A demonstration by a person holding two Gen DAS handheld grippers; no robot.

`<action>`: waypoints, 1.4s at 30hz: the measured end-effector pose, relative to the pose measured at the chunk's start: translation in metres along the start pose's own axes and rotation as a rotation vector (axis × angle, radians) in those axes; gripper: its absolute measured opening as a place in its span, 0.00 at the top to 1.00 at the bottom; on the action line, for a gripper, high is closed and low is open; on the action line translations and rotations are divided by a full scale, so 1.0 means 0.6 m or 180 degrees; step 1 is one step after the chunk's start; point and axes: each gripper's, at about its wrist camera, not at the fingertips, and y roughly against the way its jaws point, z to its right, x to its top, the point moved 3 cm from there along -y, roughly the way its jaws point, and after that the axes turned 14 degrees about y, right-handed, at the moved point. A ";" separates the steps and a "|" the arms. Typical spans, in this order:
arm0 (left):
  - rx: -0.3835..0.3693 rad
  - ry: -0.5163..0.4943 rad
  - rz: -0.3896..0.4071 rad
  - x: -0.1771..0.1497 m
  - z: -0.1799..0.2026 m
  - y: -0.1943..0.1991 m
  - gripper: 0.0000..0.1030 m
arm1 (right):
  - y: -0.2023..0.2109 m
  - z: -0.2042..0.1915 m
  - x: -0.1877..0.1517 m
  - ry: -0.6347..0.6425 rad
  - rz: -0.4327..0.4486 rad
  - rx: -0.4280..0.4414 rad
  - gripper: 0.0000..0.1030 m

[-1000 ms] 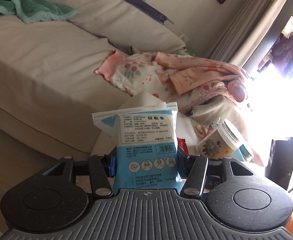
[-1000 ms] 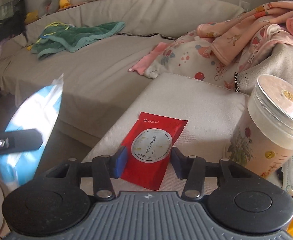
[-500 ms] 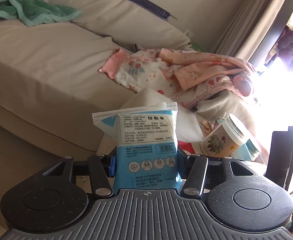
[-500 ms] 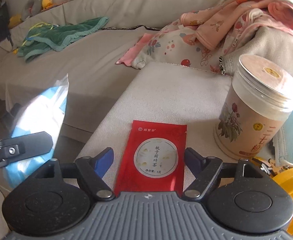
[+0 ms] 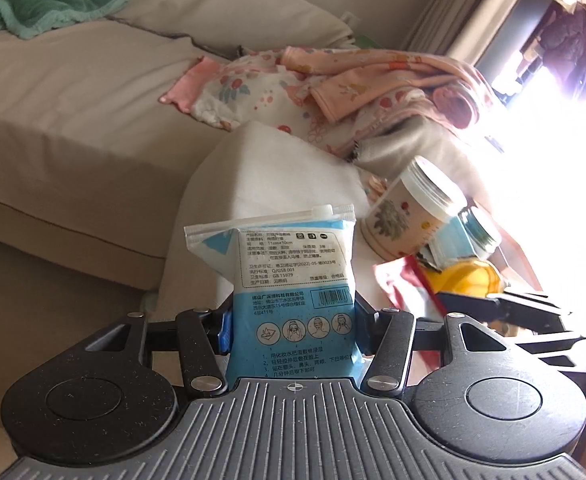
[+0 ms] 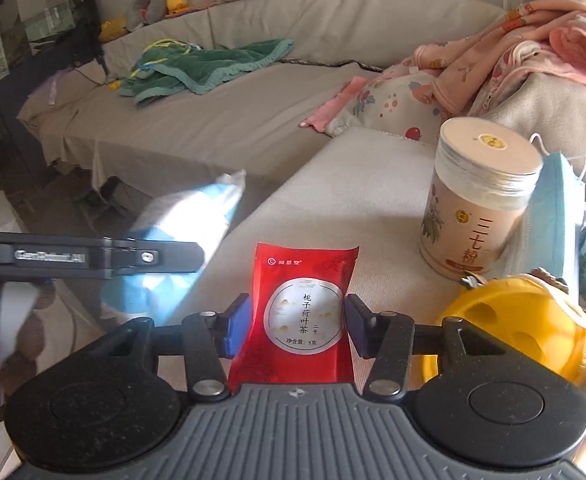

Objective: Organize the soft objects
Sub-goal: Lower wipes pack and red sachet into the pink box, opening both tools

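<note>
My left gripper (image 5: 291, 320) is shut on a blue and white pack of cotton pads (image 5: 289, 280) and holds it upright in the air, left of the beige ottoman (image 5: 277, 172). The pack also shows in the right wrist view (image 6: 185, 236), with the left gripper's finger across it. My right gripper (image 6: 295, 322) has its blue pads against both edges of a red tea sachet (image 6: 303, 312), which stands up between them over the ottoman (image 6: 357, 200).
A lidded floral jar (image 6: 477, 200), a blue face mask (image 6: 549, 216) and a yellow perforated ball (image 6: 509, 332) sit on the ottoman at right. Pink floral clothes (image 6: 493, 64) lie behind. A green towel (image 6: 209, 68) lies on the sofa.
My right gripper opened wide around the red sachet, then closed on its edges and the sachet now stands lifted. My left gripper has swung right with the pack, closer to the ottoman.
</note>
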 end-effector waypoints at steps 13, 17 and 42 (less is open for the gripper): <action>-0.0656 -0.1295 -0.0540 -0.114 0.356 -0.002 0.43 | 0.395 0.156 -0.147 -0.0293 0.0745 -0.1326 0.50; -0.0930 -0.1465 -0.0615 -0.118 0.488 -0.063 0.43 | 0.479 0.238 -0.169 -0.0469 0.1023 -0.1791 0.49; -0.0763 -0.1823 -0.0528 -0.052 0.600 -0.314 0.44 | 0.235 0.590 -0.185 -0.1634 0.0303 -0.1265 0.26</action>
